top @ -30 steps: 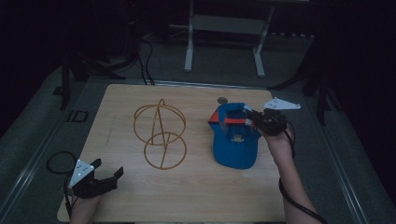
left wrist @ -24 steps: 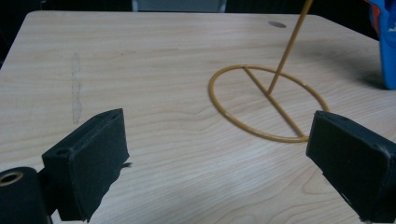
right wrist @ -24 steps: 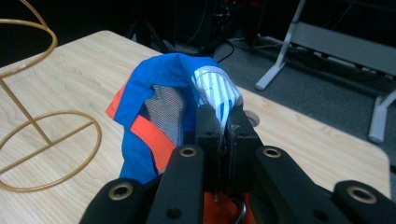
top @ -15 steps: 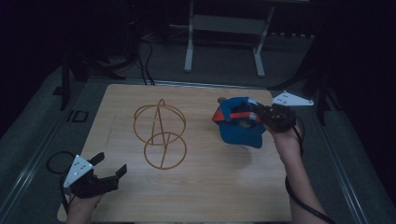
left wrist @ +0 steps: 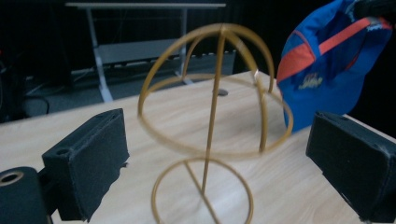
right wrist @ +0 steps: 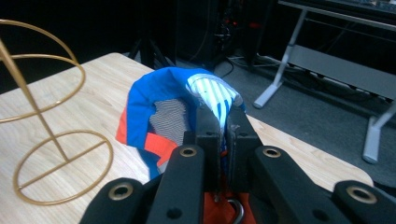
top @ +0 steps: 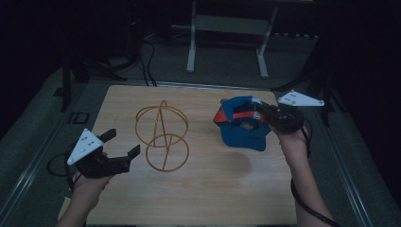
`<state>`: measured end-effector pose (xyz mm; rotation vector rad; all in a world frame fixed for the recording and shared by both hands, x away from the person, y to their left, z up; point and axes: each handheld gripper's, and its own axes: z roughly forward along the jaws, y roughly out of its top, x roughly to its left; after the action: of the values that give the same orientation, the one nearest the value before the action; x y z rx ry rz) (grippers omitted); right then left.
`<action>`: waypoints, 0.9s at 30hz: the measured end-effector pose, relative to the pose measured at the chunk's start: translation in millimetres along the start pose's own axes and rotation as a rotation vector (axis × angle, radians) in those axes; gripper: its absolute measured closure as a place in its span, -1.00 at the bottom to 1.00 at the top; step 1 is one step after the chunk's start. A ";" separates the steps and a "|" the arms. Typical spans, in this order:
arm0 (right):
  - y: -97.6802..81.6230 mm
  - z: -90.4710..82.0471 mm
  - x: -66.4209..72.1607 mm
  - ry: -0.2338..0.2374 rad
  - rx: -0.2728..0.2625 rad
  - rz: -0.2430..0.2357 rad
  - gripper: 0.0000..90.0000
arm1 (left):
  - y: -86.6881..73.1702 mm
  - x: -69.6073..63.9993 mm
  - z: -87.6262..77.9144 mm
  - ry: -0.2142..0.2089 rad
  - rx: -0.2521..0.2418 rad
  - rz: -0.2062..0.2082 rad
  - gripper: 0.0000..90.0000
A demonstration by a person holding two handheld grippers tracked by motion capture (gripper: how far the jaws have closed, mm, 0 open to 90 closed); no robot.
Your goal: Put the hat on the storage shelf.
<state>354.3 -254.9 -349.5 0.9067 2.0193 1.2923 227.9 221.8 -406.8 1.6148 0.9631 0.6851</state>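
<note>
The counter (top: 198,198) is a pale wooden top with bare board along its near edge and across its middle; dark floor surrounds it on every side. The wire stand (top: 161,135), a gold frame with a round foot ring and a domed cage of hoops above, stands left of the counter's centre. Open board lies in front of the stand, between the two hands, and behind it up to the far edge.

The right tool (top: 259,112) is to the right of the stand, well apart from it, near the counter's far right corner. Its jaws are clenched on the cap (top: 241,130), pinching the fabric at the cap's back edge; in the right gripper view the two black jaws stand almost together with the striped lining and blue cloth caught between them. The cap hangs from that grip above the board, its shadow lying on the wood below, with its opening turned toward the stand.

The left tool (top: 122,149) is just to the left of the stand's foot ring, near it but not touching. Its jaws are released and spread wide with nothing between the pads; in the left gripper view they frame the stand, with the cap beyond at upper right.

Counted: one cap, one wire stand, two tools.
</note>
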 end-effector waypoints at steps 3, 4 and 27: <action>1.9 -1.8 4.5 0.014 -0.009 -0.011 0.91 | 15.8 -4.9 9.0 -0.006 -0.012 0.029 -0.87; 2.7 -2.5 5.7 0.024 -0.009 -0.014 0.91 | 20.6 -6.9 11.0 -0.007 -0.019 0.043 -0.87; 16.5 -21.5 23.9 0.085 -0.055 -0.056 0.91 | 89.8 -63.1 94.9 -0.161 0.032 0.202 -0.67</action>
<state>327.5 -242.6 -328.8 0.7759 2.0480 1.3698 296.2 112.0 -340.9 1.7823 0.7035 0.6670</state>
